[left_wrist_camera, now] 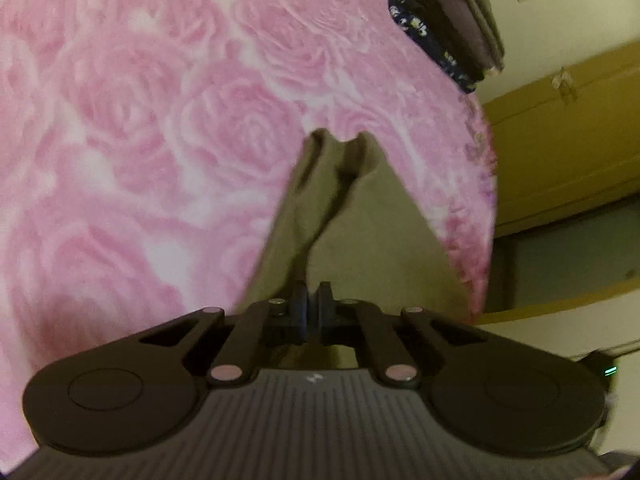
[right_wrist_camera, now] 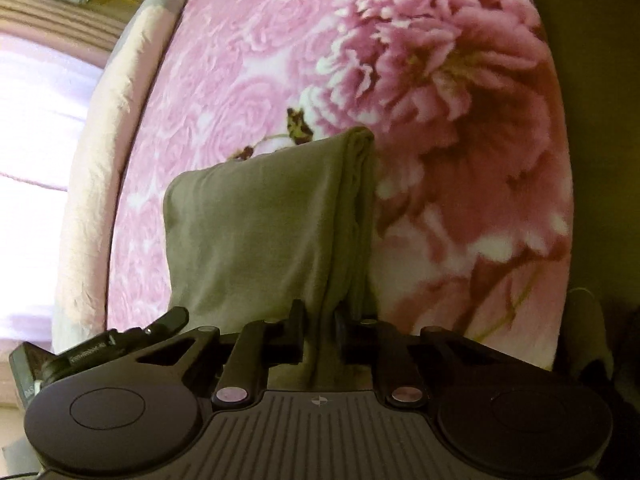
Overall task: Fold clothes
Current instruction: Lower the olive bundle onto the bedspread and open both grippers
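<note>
An olive-green garment (left_wrist_camera: 360, 220) lies partly folded on a pink rose-patterned bedspread (left_wrist_camera: 140, 120). In the left wrist view my left gripper (left_wrist_camera: 314, 300) is shut on a pinched edge of this cloth, which stretches away in a taut ridge. In the right wrist view the same olive-green garment (right_wrist_camera: 260, 220) hangs as a folded panel with stacked layers along its right side. My right gripper (right_wrist_camera: 320, 320) is shut on a bunched edge of it, just above the pink flowered bedspread (right_wrist_camera: 460, 120).
A stack of folded clothes (left_wrist_camera: 448, 24), dark floral and grey-brown, sits at the bed's far corner. A yellow door (left_wrist_camera: 560, 128) and pale wall stand beyond the bed's right edge. A cream bed border (right_wrist_camera: 104, 168) and bright window lie left in the right wrist view.
</note>
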`<state>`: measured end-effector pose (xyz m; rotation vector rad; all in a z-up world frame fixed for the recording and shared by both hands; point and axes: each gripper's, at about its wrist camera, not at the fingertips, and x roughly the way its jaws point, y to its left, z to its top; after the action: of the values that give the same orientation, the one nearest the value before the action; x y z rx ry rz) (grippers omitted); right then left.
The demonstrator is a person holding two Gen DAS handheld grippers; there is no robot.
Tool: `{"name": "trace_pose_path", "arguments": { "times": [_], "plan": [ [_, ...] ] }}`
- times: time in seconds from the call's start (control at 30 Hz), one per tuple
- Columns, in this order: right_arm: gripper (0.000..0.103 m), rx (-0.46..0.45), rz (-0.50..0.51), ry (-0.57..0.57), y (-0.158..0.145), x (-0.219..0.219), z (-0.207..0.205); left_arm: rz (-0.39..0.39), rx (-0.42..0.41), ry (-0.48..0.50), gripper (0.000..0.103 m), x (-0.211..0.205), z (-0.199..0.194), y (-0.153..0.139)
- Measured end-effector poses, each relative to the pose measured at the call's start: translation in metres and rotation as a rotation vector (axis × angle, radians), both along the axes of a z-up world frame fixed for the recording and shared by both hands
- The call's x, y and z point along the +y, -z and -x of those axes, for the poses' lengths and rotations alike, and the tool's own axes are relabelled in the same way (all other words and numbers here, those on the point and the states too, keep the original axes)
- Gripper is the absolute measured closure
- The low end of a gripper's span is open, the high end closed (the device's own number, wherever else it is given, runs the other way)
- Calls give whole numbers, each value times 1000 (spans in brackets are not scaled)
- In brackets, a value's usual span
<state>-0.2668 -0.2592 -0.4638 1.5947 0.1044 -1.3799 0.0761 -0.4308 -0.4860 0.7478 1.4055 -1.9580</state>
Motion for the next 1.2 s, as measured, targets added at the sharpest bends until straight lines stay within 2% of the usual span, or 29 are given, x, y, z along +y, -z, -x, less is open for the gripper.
{"name": "trace_pose_path", "arguments": {
  "times": [0.07,0.13,0.17,0.2,0.23,0.27,0.3,0.4,0.43,0.5,0.57,0.63,0.67,0.7,0.77,0.87,0.9,1.0,1.07,1.17,1.2],
  "plan": [
    [91,27,3,-25,2,0,-4,3,-15,-4,99,2,0,3],
    [90,45,-7,-53,0,-3,-6,23,-60,-20,88,4,2,-3],
    [85,45,-21,-67,-2,-6,-5,38,-88,-26,84,6,3,-7],
    [79,61,-41,-87,-6,-10,-4,62,-122,-34,79,7,4,-14],
    [55,103,-61,-103,-10,-13,-4,91,-146,-45,79,9,4,-23],
    [49,148,-75,-118,-16,-16,-5,108,-146,-59,80,11,2,-31],
    [50,201,-55,-134,-26,-15,-6,126,-146,-72,81,12,0,-39],
    [50,350,45,-213,-56,-14,-17,134,-143,-4,102,26,7,-45],
    [50,375,83,-253,-62,-15,-24,133,-142,28,103,31,10,-46],
    [58,404,138,-361,-64,-19,-45,132,-139,92,103,41,17,-47],
    [63,427,132,-471,-51,-20,-67,125,-150,136,103,50,22,-43],
    [63,480,109,-557,-28,-21,-85,102,-200,95,101,55,22,-24],
    [63,512,109,-594,-19,-22,-92,98,-194,60,101,55,20,-21],
    [63,544,126,-616,-20,-23,-96,93,-193,29,101,55,20,-22],
    [63,548,109,-627,-26,-27,-96,95,-203,-13,102,58,20,-33],
    [63,593,203,-653,-46,-18,-96,73,-183,-71,102,68,19,-41],
    [63,595,212,-693,-48,-16,-97,62,-174,-90,101,72,18,-44],
    [63,581,104,-814,-21,-22,-103,9,-222,-131,101,81,25,-34],
    [62,581,110,-855,-18,-24,-103,-21,-238,-197,101,82,27,-39],
    [62,530,61,-885,-35,-40,-97,-56,-285,-241,98,85,33,-55],
    [62,514,60,-898,-43,-44,-93,-71,-305,-253,93,87,35,-61]
  ]
}}
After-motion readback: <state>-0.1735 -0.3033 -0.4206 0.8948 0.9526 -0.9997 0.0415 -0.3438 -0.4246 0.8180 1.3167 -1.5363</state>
